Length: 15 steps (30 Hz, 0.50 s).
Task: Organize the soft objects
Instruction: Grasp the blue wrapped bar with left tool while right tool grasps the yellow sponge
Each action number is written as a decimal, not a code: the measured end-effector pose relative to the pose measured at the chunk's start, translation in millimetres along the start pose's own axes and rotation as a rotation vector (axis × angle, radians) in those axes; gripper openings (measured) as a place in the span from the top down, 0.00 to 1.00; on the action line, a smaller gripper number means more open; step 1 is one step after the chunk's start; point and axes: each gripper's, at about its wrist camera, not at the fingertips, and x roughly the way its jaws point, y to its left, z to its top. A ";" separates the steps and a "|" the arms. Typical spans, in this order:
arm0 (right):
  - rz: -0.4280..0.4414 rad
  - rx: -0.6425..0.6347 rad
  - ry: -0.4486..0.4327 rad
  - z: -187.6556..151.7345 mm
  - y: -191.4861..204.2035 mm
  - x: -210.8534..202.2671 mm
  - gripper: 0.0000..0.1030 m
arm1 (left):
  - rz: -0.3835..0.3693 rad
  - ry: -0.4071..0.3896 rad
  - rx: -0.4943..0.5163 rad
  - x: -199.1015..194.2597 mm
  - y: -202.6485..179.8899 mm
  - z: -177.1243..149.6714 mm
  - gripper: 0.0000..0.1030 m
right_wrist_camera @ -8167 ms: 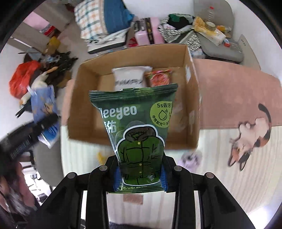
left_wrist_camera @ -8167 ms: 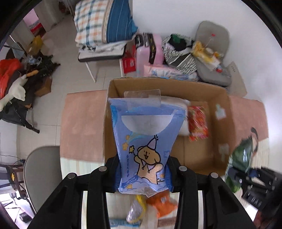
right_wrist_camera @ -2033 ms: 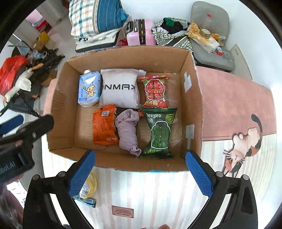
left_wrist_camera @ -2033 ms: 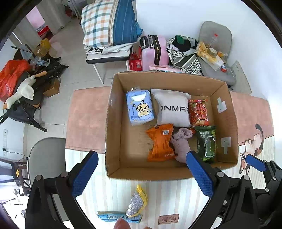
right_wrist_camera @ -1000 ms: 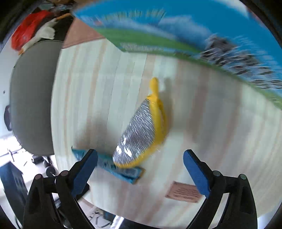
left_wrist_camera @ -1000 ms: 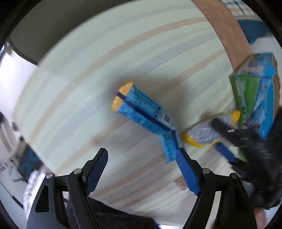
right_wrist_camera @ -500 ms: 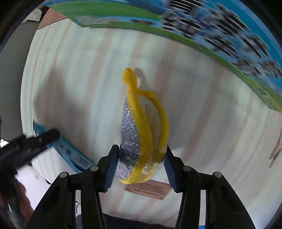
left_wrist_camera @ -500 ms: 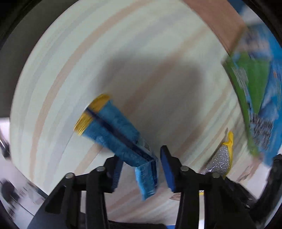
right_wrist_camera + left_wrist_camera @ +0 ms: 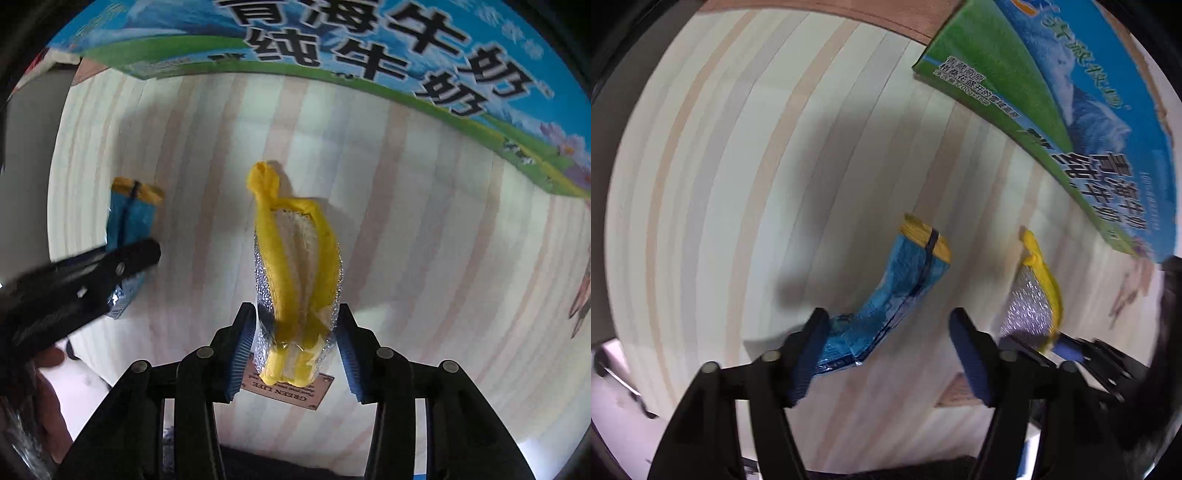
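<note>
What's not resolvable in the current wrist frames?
- Left wrist: whether the left claw grips the blue packet; its near end hides behind a finger.
- Right wrist: brown label partly covered by the yellow mesh scrubber.
- Both views: printed box cut off by the frame; its inside is unseen.

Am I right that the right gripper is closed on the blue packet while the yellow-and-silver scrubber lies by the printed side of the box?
Not quite: the right gripper is closed on the yellow-and-silver scrubber, not the blue packet. The right wrist view shows the scrubber between its pads, with the packet off to its left at the left gripper. The scrubber does lie near the printed side of the box.
</note>
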 end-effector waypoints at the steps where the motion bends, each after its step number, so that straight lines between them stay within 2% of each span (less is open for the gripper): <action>1: 0.007 0.011 0.005 -0.9 -3.4 1.4 0.49 | -0.009 0.010 -0.005 2.3 1.8 -3.7 0.35; 4: 0.020 0.019 0.013 -6.5 -7.9 9.9 0.49 | -0.009 0.031 -0.019 13.4 5.7 -10.3 0.35; 7: 0.026 0.020 0.016 -5.2 -12.0 14.4 0.49 | 0.043 0.034 -0.011 24.6 -1.8 -11.2 0.35; 11: 0.020 0.021 0.015 -2.8 -2.7 18.0 0.49 | 0.092 0.034 0.063 35.8 -28.4 -13.2 0.35; 13: 0.012 0.023 0.015 -5.8 0.7 21.2 0.49 | 0.045 0.044 0.059 35.0 -37.0 -13.1 0.35; 15: 0.048 0.034 0.014 -10.2 7.5 19.4 0.49 | -0.021 0.044 0.046 26.0 -35.7 -12.7 0.35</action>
